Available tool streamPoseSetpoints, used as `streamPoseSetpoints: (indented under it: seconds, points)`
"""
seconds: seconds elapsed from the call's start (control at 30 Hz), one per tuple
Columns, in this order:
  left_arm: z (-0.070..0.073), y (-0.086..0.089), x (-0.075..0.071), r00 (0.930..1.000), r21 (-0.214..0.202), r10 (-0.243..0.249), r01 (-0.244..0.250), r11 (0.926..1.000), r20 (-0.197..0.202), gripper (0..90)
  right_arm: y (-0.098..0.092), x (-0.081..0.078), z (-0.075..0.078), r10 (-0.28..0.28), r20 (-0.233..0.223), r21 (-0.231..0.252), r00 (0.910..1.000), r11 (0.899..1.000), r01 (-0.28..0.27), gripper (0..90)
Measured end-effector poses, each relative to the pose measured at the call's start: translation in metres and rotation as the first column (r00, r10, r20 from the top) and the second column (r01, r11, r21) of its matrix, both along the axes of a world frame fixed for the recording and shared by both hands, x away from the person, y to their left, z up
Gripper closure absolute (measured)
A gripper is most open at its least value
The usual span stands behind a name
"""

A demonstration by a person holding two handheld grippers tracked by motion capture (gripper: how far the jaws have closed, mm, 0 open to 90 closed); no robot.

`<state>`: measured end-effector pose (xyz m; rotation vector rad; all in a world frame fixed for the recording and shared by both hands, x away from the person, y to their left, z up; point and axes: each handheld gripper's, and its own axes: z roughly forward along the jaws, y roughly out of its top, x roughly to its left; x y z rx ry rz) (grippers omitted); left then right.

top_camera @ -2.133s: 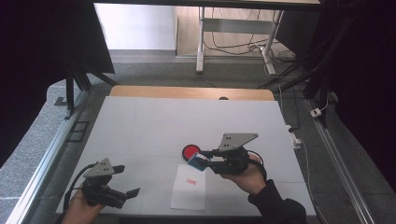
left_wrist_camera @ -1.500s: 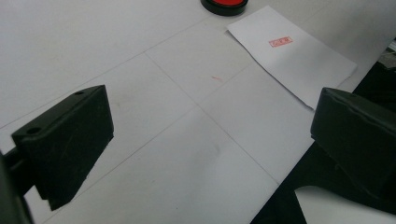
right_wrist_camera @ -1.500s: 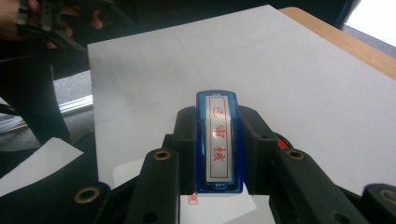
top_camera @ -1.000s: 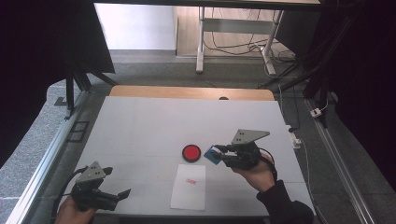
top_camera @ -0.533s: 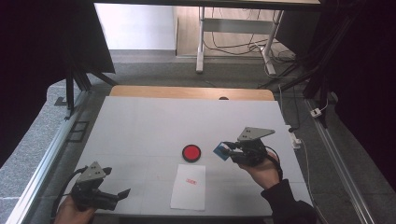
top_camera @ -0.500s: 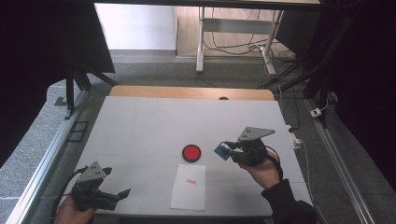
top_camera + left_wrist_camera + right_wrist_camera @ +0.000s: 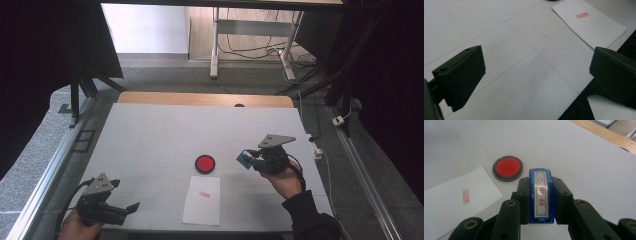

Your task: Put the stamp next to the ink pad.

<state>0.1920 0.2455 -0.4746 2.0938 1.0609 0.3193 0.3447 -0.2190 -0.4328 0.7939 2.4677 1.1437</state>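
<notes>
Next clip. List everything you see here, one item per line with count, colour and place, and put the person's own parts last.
Table: one, white top with a wooden far edge, centre of the high view.
Ink pad: one, red in a dark ring, on the table near the middle.
Paper: one white sheet with a small red stamp mark, on the table just nearer than the ink pad.
Stamp: one, blue with a white label and red characters, held between the right gripper's jaws.
Desk frame: one, white, on the floor beyond the table, cables under it.
Left gripper: black, jaws open, at the near left corner.
Right gripper: black, right of the ink pad.
Hands: two, one on each gripper.
</notes>
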Motion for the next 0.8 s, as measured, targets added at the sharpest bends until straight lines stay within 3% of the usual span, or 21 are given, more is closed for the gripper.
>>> streamPoseSetpoints:
  seconds: [0.33,0.8]
  points:
    - [0.0,-0.001,0.0,1.0,0.009,-0.002,0.002,1.0,-0.001,1.0,-0.008,0.01,-0.011,-0.039,0.01,-0.044,0.9992,0.998,0.039,71.2]
    - [0.0,-0.002,0.0,1.0,0.017,-0.004,0.004,0.9999,-0.001,1.2,-0.008,0.019,-0.026,-0.06,-0.013,-0.104,0.9981,0.993,0.059,71.2]
